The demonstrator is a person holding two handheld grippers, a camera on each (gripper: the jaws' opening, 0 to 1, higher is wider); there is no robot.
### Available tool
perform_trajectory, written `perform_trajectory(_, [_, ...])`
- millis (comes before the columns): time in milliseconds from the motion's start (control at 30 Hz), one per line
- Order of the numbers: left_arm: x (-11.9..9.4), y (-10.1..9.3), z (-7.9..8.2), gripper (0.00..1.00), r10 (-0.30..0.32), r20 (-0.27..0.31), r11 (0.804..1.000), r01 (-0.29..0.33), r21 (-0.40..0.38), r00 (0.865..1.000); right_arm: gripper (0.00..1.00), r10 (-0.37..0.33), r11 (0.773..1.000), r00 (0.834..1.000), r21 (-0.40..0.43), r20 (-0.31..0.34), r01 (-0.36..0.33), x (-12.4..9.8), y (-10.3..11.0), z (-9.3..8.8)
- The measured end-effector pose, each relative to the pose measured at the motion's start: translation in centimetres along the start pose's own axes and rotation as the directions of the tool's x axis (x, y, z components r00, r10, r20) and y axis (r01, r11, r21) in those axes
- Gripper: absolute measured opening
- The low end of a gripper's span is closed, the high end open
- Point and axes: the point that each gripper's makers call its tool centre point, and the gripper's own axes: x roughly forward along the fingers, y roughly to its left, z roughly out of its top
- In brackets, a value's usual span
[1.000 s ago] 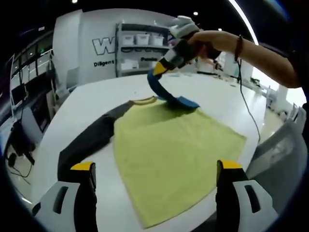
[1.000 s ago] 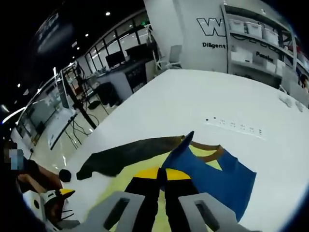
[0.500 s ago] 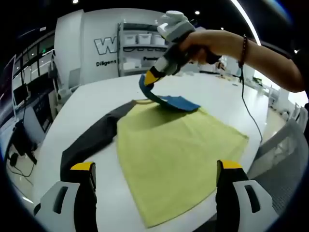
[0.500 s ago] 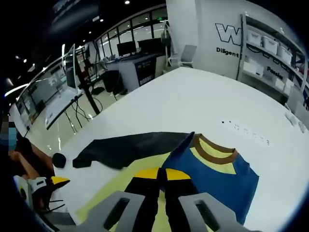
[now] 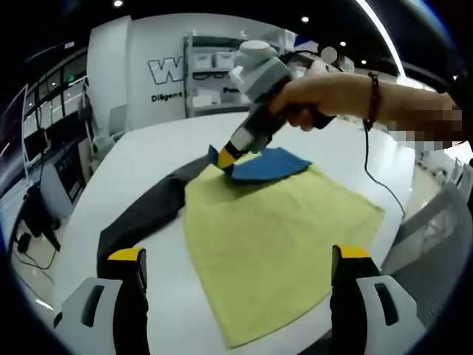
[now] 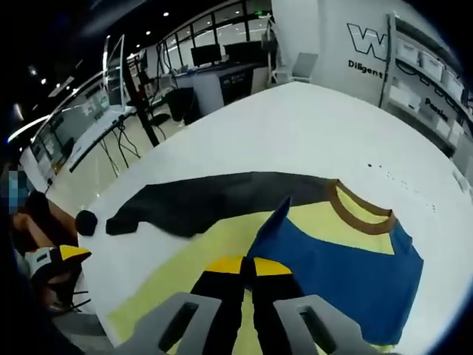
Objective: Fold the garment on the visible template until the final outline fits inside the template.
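Two tools work one garment [image 5: 277, 244] here, a yellow-bodied shirt lying spread on the white tabletop [image 5: 140, 159], its dark sleeve [image 5: 144, 214] stretched out flat to one side. The right tool [image 6: 247, 266] has its jaws pinched together on the blue sleeve [image 6: 340, 270], which it has carried in over the yellow body near the brown collar [image 6: 355, 214]. The left tool [image 5: 236, 259] hangs back at the hem end with its jaws wide apart, gripping nothing.

The risk, as I judge it, lies in the release — if the right tool lets go while the blue cloth is lifted or bunched, the fold may spring back or land skewed, leaving the outline too wide. Dragging the pinched sleeve further could also tug the whole shirt across the tabletop. No template marking can be made out under the cloth, so fit is hard to judge.

The left gripper view gives the full shirt, hem to collar, with a hand [image 5: 314, 100] steering the right tool [image 5: 225, 159] — the right gripper view gives the collar and the blue fold up close, plus the dark sleeve's cuff end.
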Motion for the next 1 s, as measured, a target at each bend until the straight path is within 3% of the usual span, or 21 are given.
perform_trajectory(367, [0.1, -0.3, 0.0, 0.99, -0.014, -0.002, 1.000, 0.014, -0.004, 1.000, 0.00, 0.060, 0.997, 0.997, 0.050, -0.056, -0.057, 3.7, 1.3, -2.7])
perform_trajectory(733, [0.2, -0.3, -0.4, 0.99, -0.016, -0.020, 1.000, 0.016, -0.005, 1.000, 0.00, 0.096, 0.992, 0.995, 0.082, -0.026, -0.093, 4.4, 1.9, -2.6])
perform_trajectory(1000, [0.2, -0.2, -0.5, 0.99, -0.008, -0.028, 1.000, 0.008, 0.001, 1.000, 0.01, 0.080, 0.996, 0.997, 0.030, -0.010, -0.080, 4.5, 2.5, -2.5])
